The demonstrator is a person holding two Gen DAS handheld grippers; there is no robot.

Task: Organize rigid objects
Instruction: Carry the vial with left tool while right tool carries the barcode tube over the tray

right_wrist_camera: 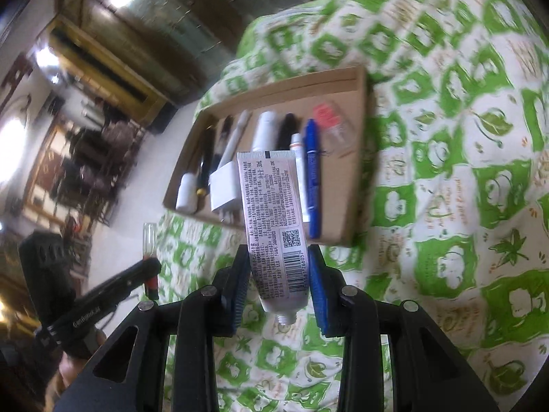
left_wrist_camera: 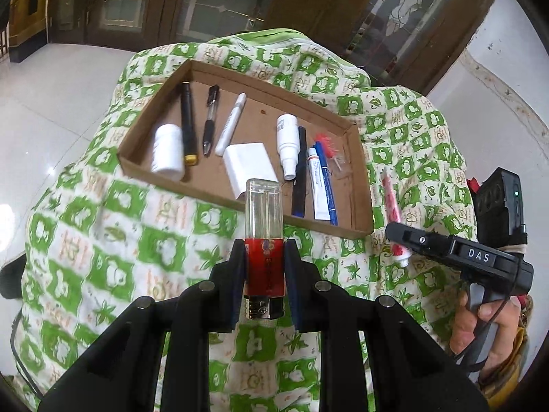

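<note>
- The left gripper [left_wrist_camera: 264, 267] is clenched on a lighter [left_wrist_camera: 263, 240] with a clear top, a red band and a metal end; it stands upright at the centre of the left wrist view, pads pressed on its red middle.
- The right gripper [right_wrist_camera: 278, 274] is clamped on a printed tube [right_wrist_camera: 271, 219], white-grey with dense text, a barcode and a square code. Its crimped flat end points to the upper middle of the right wrist view, its nozzle down toward the camera.
- Seen from the left wrist view, that tube shows a red face [left_wrist_camera: 391, 213] at right centre, pinched by the right gripper [left_wrist_camera: 399, 240] in a person's hand [left_wrist_camera: 480, 326].
- Beyond both claws lies a shallow cardboard tray [left_wrist_camera: 130, 158] in the upper middle of the frame.
- In the tray lie, left to right: a white bottle [left_wrist_camera: 168, 152], a black pen with a yellow end [left_wrist_camera: 188, 127], a black pen [left_wrist_camera: 210, 120], a white marker [left_wrist_camera: 230, 124], a white block [left_wrist_camera: 248, 168], a white spray bottle [left_wrist_camera: 286, 140], a black comb [left_wrist_camera: 299, 171], a small white tube [left_wrist_camera: 317, 185], a blue pen [left_wrist_camera: 326, 182] and a red brush [left_wrist_camera: 326, 144].
- The tray rests on a green-and-white quilt [left_wrist_camera: 103, 240] printed with leaves.
- Behind are pale glossy floor tiles [left_wrist_camera: 41, 103] at the left and dark wooden glass-paned doors [left_wrist_camera: 394, 17] across the top.
</note>
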